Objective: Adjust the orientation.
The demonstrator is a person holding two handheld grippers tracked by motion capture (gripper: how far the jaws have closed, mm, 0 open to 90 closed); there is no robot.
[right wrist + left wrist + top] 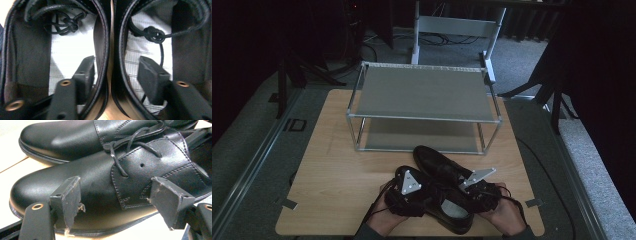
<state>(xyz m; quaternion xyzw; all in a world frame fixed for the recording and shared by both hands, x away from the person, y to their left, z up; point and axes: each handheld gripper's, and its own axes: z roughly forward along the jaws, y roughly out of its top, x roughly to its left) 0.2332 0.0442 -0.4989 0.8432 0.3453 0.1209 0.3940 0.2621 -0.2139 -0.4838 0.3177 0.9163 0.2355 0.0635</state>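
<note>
Now we have two black leather lace-up shoes side by side near the table's front edge. Smooth, slippery uppers; stiff collars grip best. Right gripper straddles both inner collars, unclamped; left gripper hangs parted over one vamp.

On the table a two-level rack stands toward the far side, and two shoes lie side by side before it, near the front edge. The shoe on the left sits closer to the front; the shoe on the right reaches nearer the rack. The left claw straddles the side of the nearer shoe. The right claw has one jaw inside each shoe, with the two adjoining walls between them.
</note>
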